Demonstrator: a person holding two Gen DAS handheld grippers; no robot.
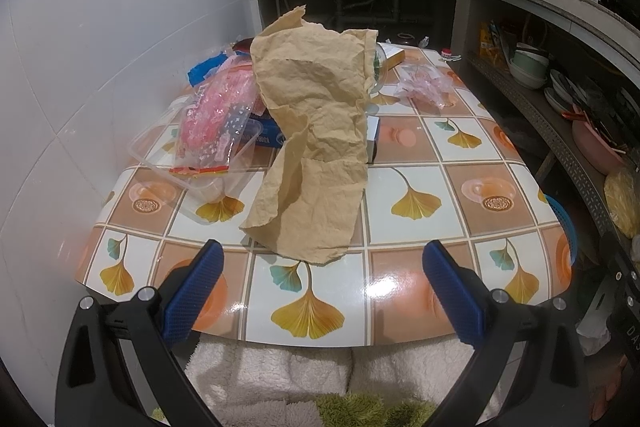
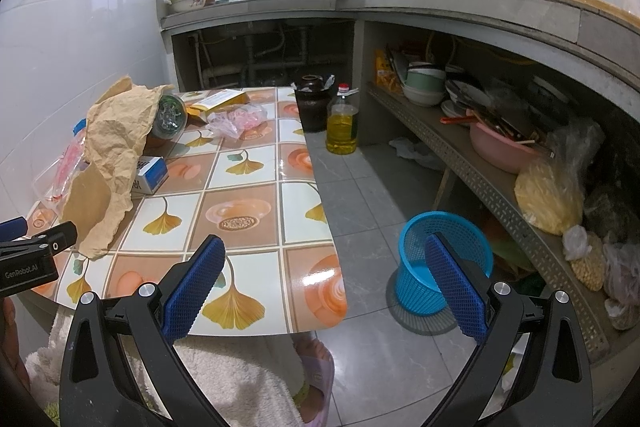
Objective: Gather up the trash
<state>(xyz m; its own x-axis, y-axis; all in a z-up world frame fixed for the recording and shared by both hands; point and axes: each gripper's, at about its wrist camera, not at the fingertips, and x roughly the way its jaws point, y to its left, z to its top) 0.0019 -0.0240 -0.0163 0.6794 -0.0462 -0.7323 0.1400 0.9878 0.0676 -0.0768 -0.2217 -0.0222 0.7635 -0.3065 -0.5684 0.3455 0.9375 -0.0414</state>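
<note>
A large crumpled sheet of brown paper (image 1: 316, 131) (image 2: 112, 155) drapes over things in the middle of the tiled table (image 1: 420, 195) (image 2: 240, 211). To its left a pink plastic bag (image 1: 212, 123) lies in a clear plastic container (image 1: 188, 163). A small crumpled pink bag (image 1: 424, 83) (image 2: 236, 121) lies at the far right of the table. My left gripper (image 1: 320, 283) is open at the table's near edge, just short of the paper. Also open, my right gripper (image 2: 326, 279) hangs over the table's right corner, with a blue mesh basket (image 2: 440, 267) on the floor behind its right finger.
A blue-and-white box (image 2: 150, 175) and a glass jar (image 2: 170, 117) peek from under the paper. A yellow flat box (image 2: 218, 101) lies at the far end. An oil bottle (image 2: 342, 123) and dark pot (image 2: 312, 103) stand on the floor. Shelves of dishes (image 2: 460, 95) line the right.
</note>
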